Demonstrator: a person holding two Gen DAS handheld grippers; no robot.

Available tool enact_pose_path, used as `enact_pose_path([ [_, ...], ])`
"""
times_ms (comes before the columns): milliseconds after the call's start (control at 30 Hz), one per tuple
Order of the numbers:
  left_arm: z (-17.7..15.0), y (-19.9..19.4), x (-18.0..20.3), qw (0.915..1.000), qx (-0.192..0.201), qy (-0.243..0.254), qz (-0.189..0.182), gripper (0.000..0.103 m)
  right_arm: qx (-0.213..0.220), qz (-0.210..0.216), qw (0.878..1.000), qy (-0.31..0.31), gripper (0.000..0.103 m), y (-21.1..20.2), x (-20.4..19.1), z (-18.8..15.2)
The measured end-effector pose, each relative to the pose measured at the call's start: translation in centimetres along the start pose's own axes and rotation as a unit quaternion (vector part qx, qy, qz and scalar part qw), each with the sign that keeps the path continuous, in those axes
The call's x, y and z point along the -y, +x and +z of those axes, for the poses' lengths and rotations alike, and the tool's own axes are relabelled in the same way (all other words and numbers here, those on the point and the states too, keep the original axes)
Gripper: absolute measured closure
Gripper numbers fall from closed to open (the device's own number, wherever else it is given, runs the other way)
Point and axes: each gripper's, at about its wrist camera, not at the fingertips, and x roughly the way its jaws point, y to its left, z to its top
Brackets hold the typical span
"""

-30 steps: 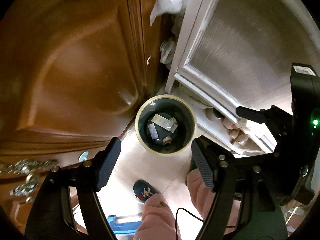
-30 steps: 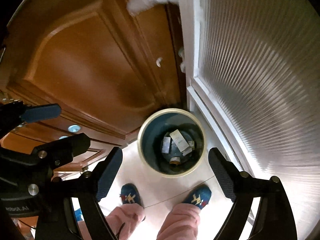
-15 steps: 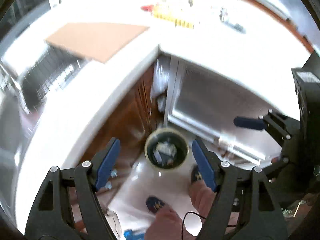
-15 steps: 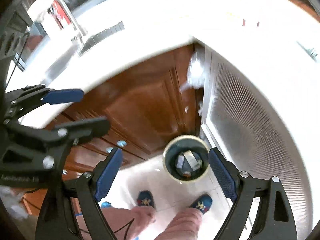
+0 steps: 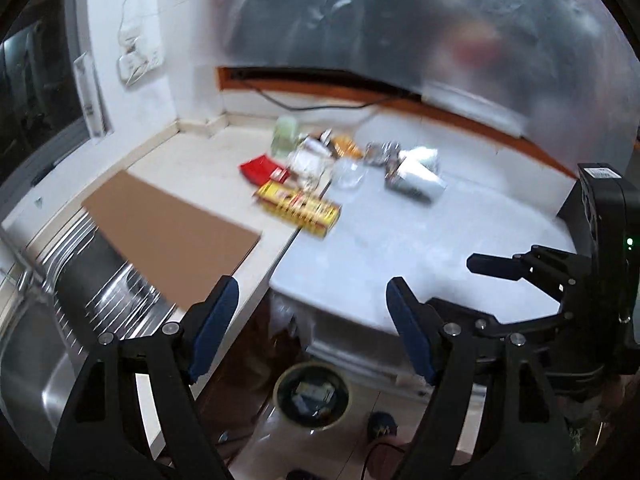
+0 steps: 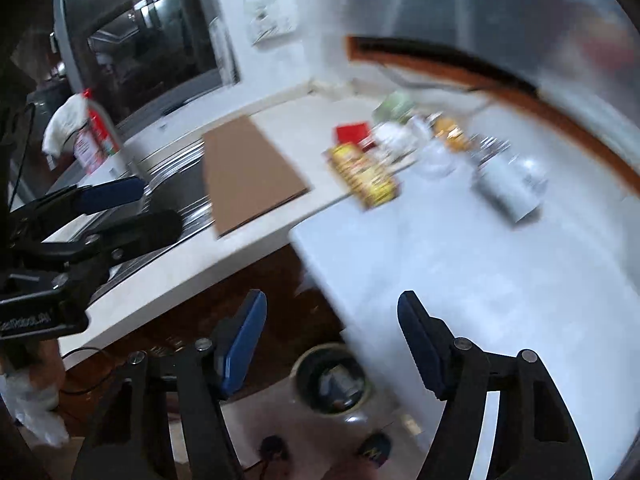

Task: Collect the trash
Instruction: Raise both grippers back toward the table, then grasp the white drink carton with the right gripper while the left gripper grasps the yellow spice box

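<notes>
Far below on the floor stands the round trash bin (image 5: 312, 396) (image 6: 332, 380) with several scraps inside. Litter lies in a heap at the back of the counter: a yellow box (image 5: 298, 208) (image 6: 364, 178), a red packet (image 5: 264, 170) (image 6: 352, 134), a silver foil bag (image 5: 416, 178) (image 6: 508, 188) and clear plastic (image 5: 350, 174). My left gripper (image 5: 311, 296) hangs open and empty above the counter's edge. Beside it, my right gripper (image 6: 331, 304) is closing its jaws, with nothing between them.
A brown cardboard sheet (image 5: 172, 232) (image 6: 248, 172) lies over the steel sink's draining board (image 5: 112, 292). A white appliance top (image 5: 420, 248) adjoins the counter. A red spray bottle (image 6: 96, 140) stands by the dark window. The person's blue slippers (image 5: 382, 426) are near the bin.
Both grippers have risen from just above the bin to above counter height and tilted up, so the countertop litter now shows. The right gripper's jaws stand narrower than before.
</notes>
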Motion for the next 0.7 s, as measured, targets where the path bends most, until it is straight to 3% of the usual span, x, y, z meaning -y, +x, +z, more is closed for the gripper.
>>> enact_pose_path([
  [167,3.6,4.2,1.8,0.9998,-0.002,-0.018,-0.01,0.029,0.01,-0.058,0.998,-0.009,0.042,0.0,5.8,3.1],
  [367,6.9,12.7,1.3,0.9945,-0.038,-0.096,-0.021,0.029,0.015,-0.113,0.993,-0.038,0.042,4.0,13.7,5.9],
  [467,7.7,16.7,0.8,0.9904,-0.052,-0.127,-0.017,0.022,0.009,-0.114,0.992,-0.052,0.042,6.6,16.6,6.6],
  [700,8.4,24.8,-0.7,0.9807,-0.087,-0.174,0.014,0.021,-0.011,-0.122,0.989,-0.08,0.042,13.4,20.0,8.0],
])
